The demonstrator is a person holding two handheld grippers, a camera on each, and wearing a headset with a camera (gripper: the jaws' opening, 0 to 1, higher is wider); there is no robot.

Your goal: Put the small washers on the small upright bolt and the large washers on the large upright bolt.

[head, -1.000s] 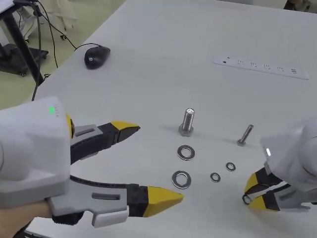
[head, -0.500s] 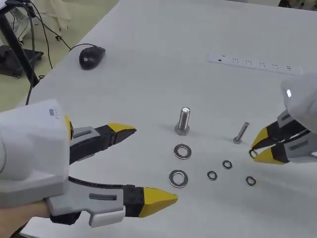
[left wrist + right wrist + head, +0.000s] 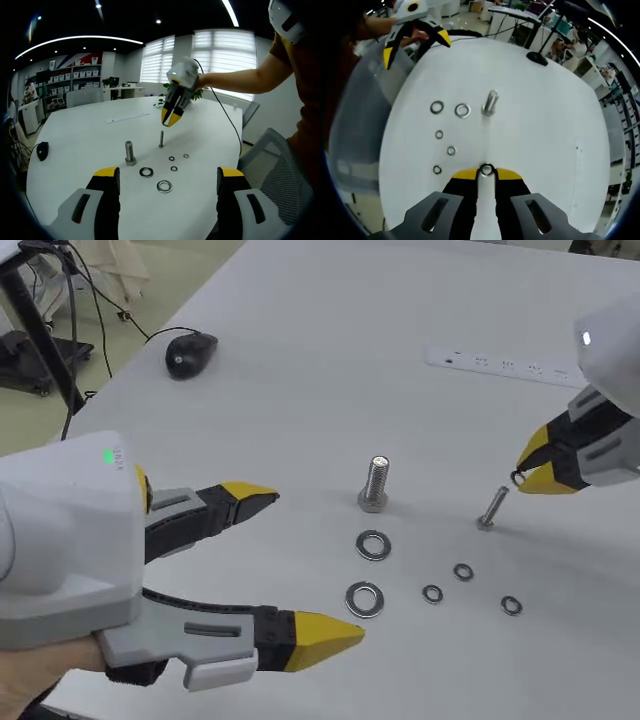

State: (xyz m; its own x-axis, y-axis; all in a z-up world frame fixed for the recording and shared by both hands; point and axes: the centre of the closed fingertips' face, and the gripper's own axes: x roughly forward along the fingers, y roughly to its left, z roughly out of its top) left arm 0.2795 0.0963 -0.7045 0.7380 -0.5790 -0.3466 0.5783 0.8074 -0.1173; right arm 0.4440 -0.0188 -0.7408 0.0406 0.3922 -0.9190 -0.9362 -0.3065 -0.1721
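The large bolt (image 3: pixel 375 483) and the small bolt (image 3: pixel 492 508) stand upright mid-table. In front of them lie two large washers (image 3: pixel 372 545) (image 3: pixel 364 599) and three small washers (image 3: pixel 463 571) (image 3: pixel 432 594) (image 3: pixel 511 606). My right gripper (image 3: pixel 525 472) hangs just above and right of the small bolt, shut on a small washer (image 3: pixel 487 170) at its tips. My left gripper (image 3: pixel 300 567) hovers open near the front left, with nothing between its jaws. In the left gripper view the right gripper (image 3: pixel 170 120) hangs over the small bolt (image 3: pixel 161 139).
A black mouse (image 3: pixel 190 353) lies at the far left of the white table (image 3: pixel 300 390). A white power strip (image 3: pixel 510 368) lies at the back right. Cables and a stand are on the floor beyond the table's left edge.
My right gripper has lifted a small washer off the table at the front right and carried it up to just above the small bolt. The left gripper has stayed put.
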